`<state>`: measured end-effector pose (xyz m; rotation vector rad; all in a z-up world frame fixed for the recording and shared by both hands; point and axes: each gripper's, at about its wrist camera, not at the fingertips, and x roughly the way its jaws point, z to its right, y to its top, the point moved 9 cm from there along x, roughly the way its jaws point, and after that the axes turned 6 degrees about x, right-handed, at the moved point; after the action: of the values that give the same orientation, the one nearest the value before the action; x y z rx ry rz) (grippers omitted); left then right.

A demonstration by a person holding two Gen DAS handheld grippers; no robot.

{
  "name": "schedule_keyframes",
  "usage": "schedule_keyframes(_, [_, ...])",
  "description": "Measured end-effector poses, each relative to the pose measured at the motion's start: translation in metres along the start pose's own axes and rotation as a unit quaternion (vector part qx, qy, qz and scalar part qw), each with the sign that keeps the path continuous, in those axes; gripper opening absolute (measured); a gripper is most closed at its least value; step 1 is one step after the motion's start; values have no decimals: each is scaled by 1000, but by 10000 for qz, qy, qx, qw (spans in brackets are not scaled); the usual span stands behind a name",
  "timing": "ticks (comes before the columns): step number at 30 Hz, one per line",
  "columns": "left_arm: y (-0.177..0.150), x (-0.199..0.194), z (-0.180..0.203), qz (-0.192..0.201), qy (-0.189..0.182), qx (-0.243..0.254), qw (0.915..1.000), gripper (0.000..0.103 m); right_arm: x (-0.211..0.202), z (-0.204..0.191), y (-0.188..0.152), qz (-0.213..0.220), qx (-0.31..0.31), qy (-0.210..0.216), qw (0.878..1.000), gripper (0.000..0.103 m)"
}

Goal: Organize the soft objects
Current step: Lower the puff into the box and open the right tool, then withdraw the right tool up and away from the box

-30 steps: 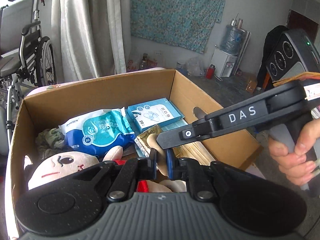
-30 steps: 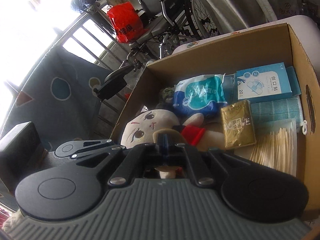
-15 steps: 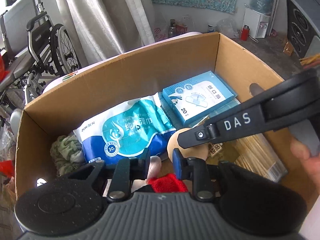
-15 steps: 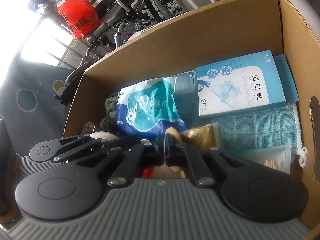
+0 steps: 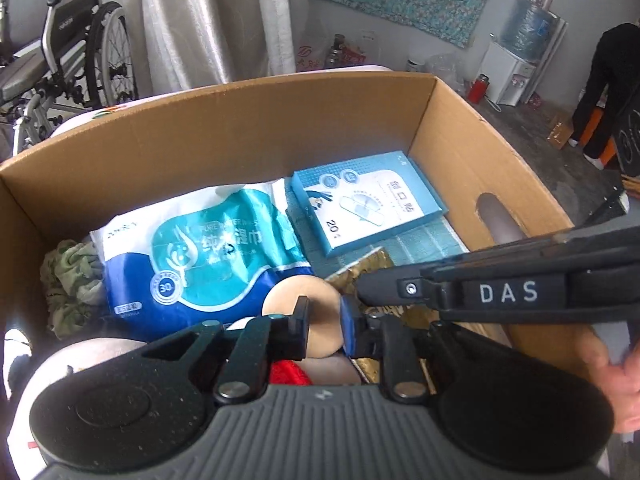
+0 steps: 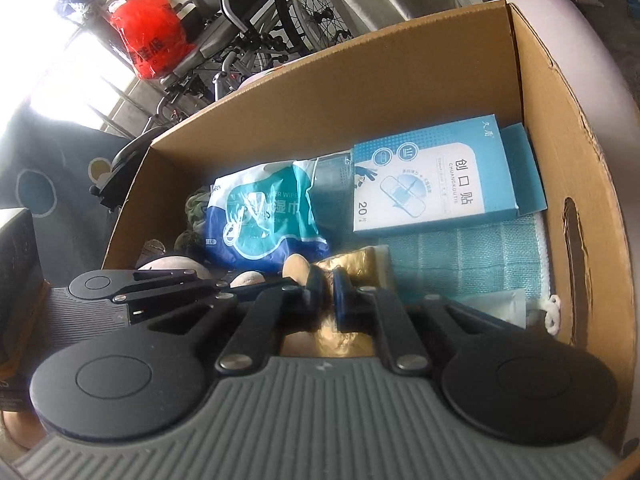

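Note:
A plush doll lies at the near left of the cardboard box (image 5: 240,128), its pale head (image 5: 100,356) mostly hidden under my left gripper. The doll's beige hand (image 5: 296,292) and red cuff (image 5: 288,374) show. My left gripper (image 5: 325,320) stands slightly open with that hand between its fingers; I cannot tell whether the pads touch it. My right gripper (image 6: 328,280) reaches in from the right, its jaws opening to a narrow slit over a gold packet (image 6: 352,264), with nothing gripped. A teal cloth (image 6: 460,256) lies flat at the right.
A wet-wipes pack (image 5: 200,256), a blue plaster box (image 5: 368,204), a green rag (image 5: 68,276) and a clear swab packet (image 6: 496,300) share the box. A wheelchair (image 5: 72,52) stands behind it. A person's hand (image 5: 616,384) holds the right gripper.
Both grippers have sunk into the box toward the doll's hand, and the doll's face has slipped out of sight. The left jaws widened; the right jaws parted to a slit.

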<state>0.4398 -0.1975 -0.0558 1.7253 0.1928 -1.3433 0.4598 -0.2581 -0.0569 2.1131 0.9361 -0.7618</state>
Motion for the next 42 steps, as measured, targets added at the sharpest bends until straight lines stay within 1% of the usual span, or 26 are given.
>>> schedule_keyframes(2, [0, -1, -6, -113, 257, 58, 9996, 19, 1, -1, -2, -4, 66, 67, 10000, 6])
schedule_keyframes(4, [-1, 2, -8, -252, 13, -64, 9997, 20, -2, -3, -3, -13, 43, 82, 10000, 7])
schedule_keyframes(5, [-1, 1, -8, -232, -75, -95, 9997, 25, -4, -4, -4, -6, -13, 82, 10000, 7])
schedule_keyframes(6, [-2, -3, -7, -127, -139, -124, 9997, 29, -7, -6, -5, -4, -67, 86, 9999, 7])
schedule_keyframes(7, [-1, -7, -7, -26, -149, -168, 9997, 30, -11, -8, -5, 5, -102, 127, 9999, 7])
schedule_keyframes(8, [-2, -20, -8, 189, -117, -287, 9993, 33, -15, -9, -6, 15, -127, 176, 9998, 7])
schedule_keyframes(9, [-3, -33, -7, 364, -162, -358, 9986, 40, -23, -13, -7, -5, -177, 269, 9995, 7])
schedule_keyframes(11, [-5, -60, -4, 686, -298, -299, 9967, 47, -43, -21, -12, -46, -388, 501, 9980, 11])
schedule_keyframes(12, [-7, -78, 2, 854, -441, -46, 9954, 55, -56, -26, -17, -59, -562, 621, 9965, 15])
schedule_keyframes(13, [-13, -95, 9, 957, -615, 234, 9932, 61, -76, -33, -26, -77, -894, 764, 9930, 27])
schedule_keyframes(14, [-19, -105, 16, 961, -843, 511, 9905, 74, -90, -39, -34, -111, -1177, 841, 9894, 43])
schedule_keyframes(15, [-28, -116, 26, 905, -1151, 857, 9855, 78, -107, -44, -45, -169, -1543, 899, 9838, 52])
schedule_keyframes(16, [-38, -123, 34, 856, -1359, 1136, 9804, 82, -119, -48, -55, -239, -1852, 909, 9782, 60])
schedule_keyframes(17, [-47, -125, 40, 760, -1484, 1357, 9766, 83, -129, -49, -63, -273, -2050, 900, 9742, 65])
schedule_keyframes(19, [-63, -118, 48, 419, -1468, 1632, 9747, 83, -138, -44, -76, -389, -2397, 915, 9657, 77])
schedule_keyframes(20, [-69, -111, 50, 243, -1399, 1707, 9750, 83, -138, -41, -82, -448, -2531, 837, 9628, 80])
schedule_keyframes(22, [-82, -96, 52, -94, -1176, 1966, 9734, 80, -129, -30, -95, -567, -2728, 399, 9596, 80])
schedule_keyframes(23, [-87, -88, 52, -249, -1035, 2076, 9724, 73, -123, -25, -100, -640, -2810, 236, 9573, 80])
schedule_keyframes(24, [-91, -82, 51, -375, -903, 2156, 9716, 59, -116, -20, -107, -695, -2924, 56, 9538, 80])
schedule_keyframes(25, [-92, -78, 49, -375, -689, 2223, 9718, 53, -110, -15, -110, -704, -3053, -94, 9496, 80])
schedule_keyframes(26, [-93, -77, 46, -372, -596, 2279, 9712, 49, -106, -10, -112, -682, -3217, -283, 9440, 76])
schedule_keyframes(27, [-92, -76, 45, -394, -591, 2258, 9716, 49, -99, 0, -111, -680, -3186, -607, 9435, 72])
schedule_keyframes(28, [-93, -75, 44, -425, -603, 2216, 9723, 49, -96, 2, -108, -549, -3209, -693, 9430, 67])
schedule_keyframes(32, [-95, -75, 42, -486, -537, 2359, 9691, 50, -97, 1, -109, -649, -3085, -694, 9465, 62])
schedule_keyframes(40, [-95, -85, 47, -407, -549, 2243, 9721, 49, -111, 7, -117, -683, -3305, -486, 9401, 60])
schedule_keyframes(42, [-99, -91, 45, -324, -568, 2097, 9756, 49, -114, 6, -121, -688, -3370, -443, 9379, 61])
